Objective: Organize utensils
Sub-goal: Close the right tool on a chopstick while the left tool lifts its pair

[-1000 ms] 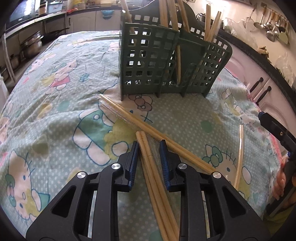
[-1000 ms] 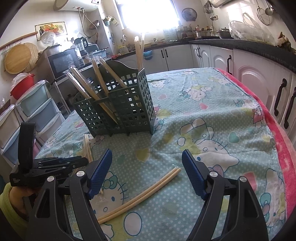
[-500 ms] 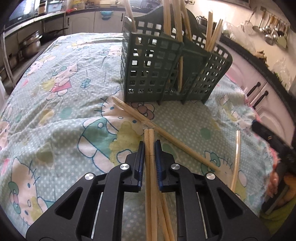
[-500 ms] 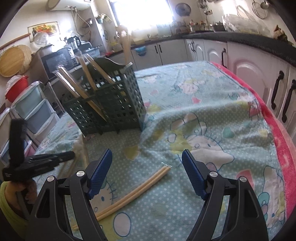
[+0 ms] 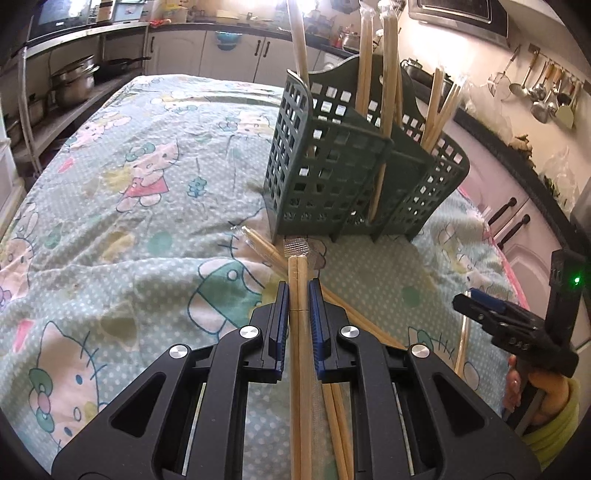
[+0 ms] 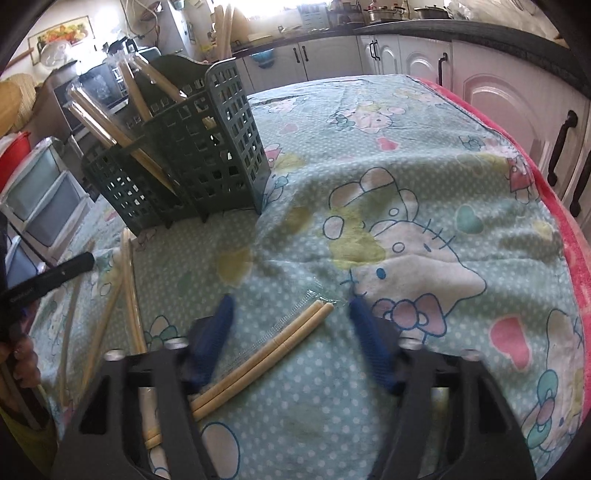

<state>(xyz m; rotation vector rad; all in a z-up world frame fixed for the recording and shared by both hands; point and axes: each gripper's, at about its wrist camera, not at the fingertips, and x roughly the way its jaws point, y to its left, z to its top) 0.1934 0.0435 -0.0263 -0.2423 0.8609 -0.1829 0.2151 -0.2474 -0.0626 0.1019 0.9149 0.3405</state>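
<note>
At lower centre, the left gripper (image 5: 298, 291) is clamping a wrapped pair of pale wooden chopsticks (image 5: 297, 273) just before the dark green lattice plastic utensil caddy (image 5: 354, 184), seemingly needing lifting in next, while the right gripper (image 6: 291, 321) is straddling another pair, jaws wide.

A home kitchen: around the table's cartoon-cat cloth (image 5: 110, 177) stand white cabinets (image 6: 332, 59) under a dark counter, steel pots (image 5: 72, 83) on a shelf, ladles (image 5: 543, 92) hanging on a wall rail, and a microwave (image 5: 458, 14) above.
</note>
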